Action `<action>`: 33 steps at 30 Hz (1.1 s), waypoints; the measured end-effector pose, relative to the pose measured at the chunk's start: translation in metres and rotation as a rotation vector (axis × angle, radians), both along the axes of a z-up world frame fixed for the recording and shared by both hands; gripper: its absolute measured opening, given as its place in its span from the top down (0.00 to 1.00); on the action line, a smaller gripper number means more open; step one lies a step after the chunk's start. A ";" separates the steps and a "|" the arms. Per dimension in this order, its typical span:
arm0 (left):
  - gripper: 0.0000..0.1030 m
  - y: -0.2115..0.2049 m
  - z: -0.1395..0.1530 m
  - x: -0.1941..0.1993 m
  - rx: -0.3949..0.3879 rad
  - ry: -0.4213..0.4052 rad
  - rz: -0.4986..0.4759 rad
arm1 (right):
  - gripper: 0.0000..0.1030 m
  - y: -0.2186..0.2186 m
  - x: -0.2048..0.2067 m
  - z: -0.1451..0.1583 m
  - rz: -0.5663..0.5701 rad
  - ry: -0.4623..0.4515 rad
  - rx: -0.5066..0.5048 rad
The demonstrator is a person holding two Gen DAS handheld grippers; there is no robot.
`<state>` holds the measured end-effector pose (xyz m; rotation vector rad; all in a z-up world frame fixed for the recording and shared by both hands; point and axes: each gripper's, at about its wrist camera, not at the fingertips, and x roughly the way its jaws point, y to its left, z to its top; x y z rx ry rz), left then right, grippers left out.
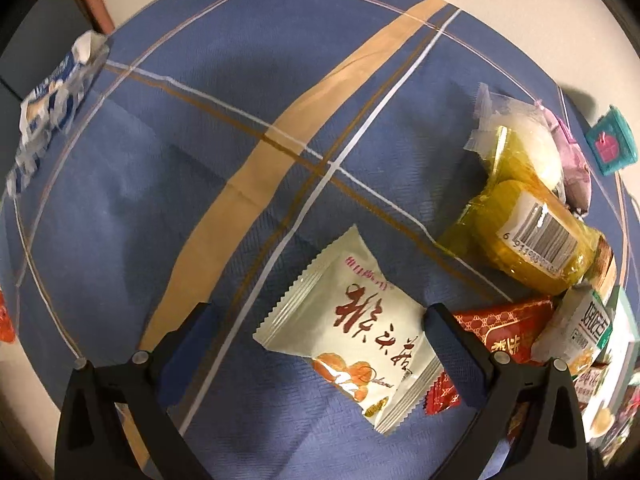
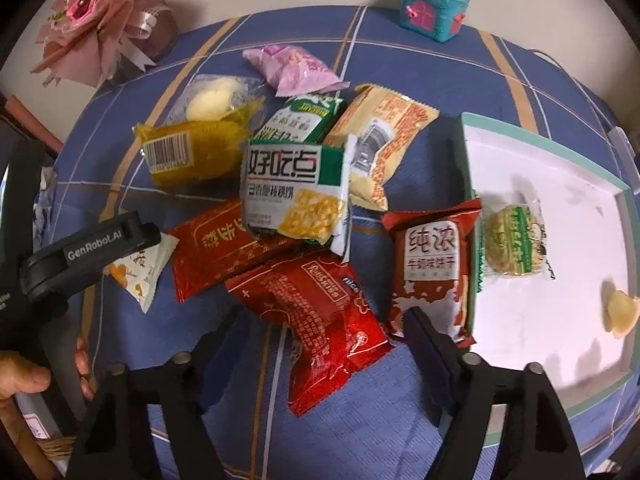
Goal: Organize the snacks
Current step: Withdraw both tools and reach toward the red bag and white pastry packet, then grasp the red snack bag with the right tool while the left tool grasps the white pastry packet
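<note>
Both grippers point steeply downward with fingers spread apart, the left gripper [image 1: 322, 320] and the right gripper [image 2: 320, 328], while a bare hand [image 2: 24, 376] at eight o'clock grasps the left one's handle.

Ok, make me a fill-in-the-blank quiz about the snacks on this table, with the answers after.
1. The white tray already holds ____ snacks.
2. The left hand-held gripper straddles a ____ packet with red writing.
3. The yellow packet shows a ____ on a white label.
4. The tablecloth is mostly ____.

Answers: two; white; barcode; blue
</note>
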<state>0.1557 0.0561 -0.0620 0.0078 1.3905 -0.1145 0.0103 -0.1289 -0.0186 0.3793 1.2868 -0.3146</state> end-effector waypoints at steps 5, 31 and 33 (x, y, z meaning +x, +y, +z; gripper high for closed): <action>0.00 0.002 -0.004 0.002 -0.008 -0.009 0.012 | 0.32 0.012 0.005 -0.015 0.038 0.025 -0.012; 0.23 0.030 0.006 0.010 -0.029 -0.051 0.130 | 0.41 0.019 0.009 -0.023 0.070 0.050 -0.044; 0.29 0.029 0.008 0.007 -0.023 -0.048 0.108 | 0.43 0.018 0.008 -0.022 0.065 0.052 -0.043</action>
